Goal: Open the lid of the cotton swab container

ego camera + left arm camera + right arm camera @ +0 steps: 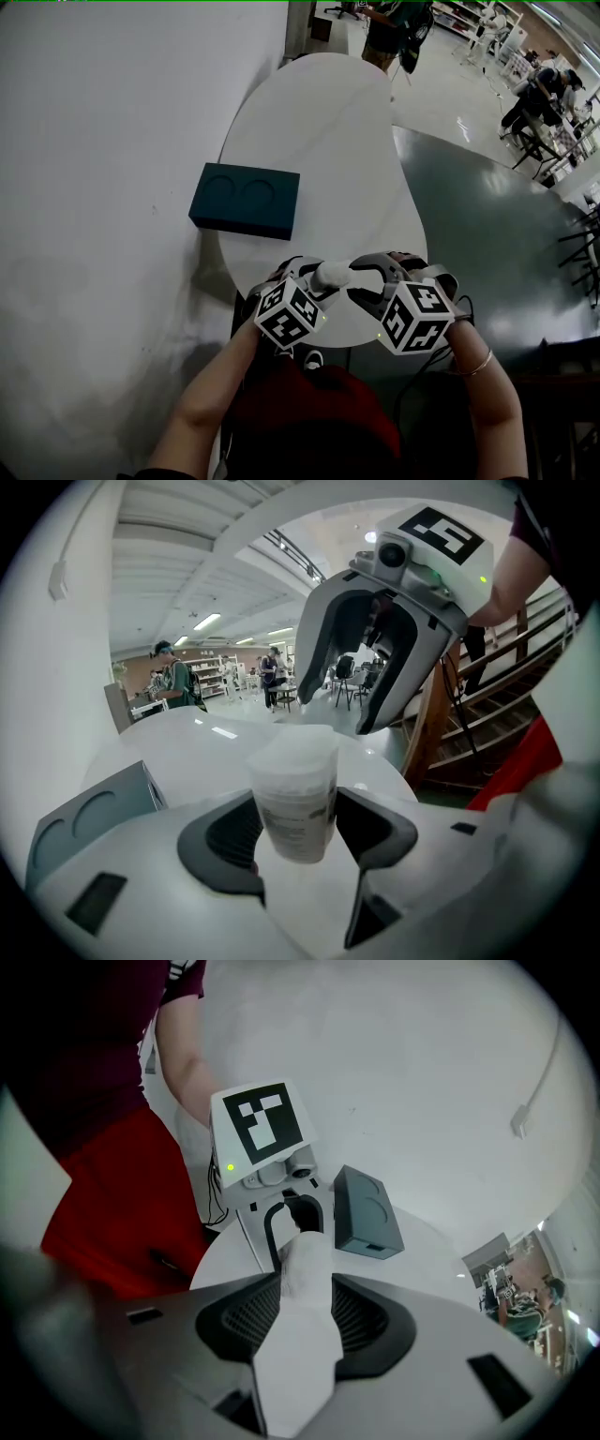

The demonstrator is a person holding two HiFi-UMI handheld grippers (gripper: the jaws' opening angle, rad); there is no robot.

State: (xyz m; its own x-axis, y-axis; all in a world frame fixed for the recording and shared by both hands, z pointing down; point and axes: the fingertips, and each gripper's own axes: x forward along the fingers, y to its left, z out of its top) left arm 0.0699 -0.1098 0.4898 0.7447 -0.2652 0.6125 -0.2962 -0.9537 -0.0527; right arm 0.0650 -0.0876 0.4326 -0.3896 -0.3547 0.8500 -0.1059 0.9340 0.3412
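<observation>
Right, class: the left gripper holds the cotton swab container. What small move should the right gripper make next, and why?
Probably close the right gripper on the lid. The left gripper clamps the cotton swab container by its body, and the right jaws stand apart around its top.

Open desk (pixel 328 122) surface is left ahead and to the right. The left side is blocked by a teal block (pixel 245 200) beside the wall (pixel 103 187); the near edge is taken by the cotton swab container (pixel 330 275).

A rounded white table (pixel 319 141) stands against a white wall (pixel 112 141) on glossy grey floor (pixel 487 225).
</observation>
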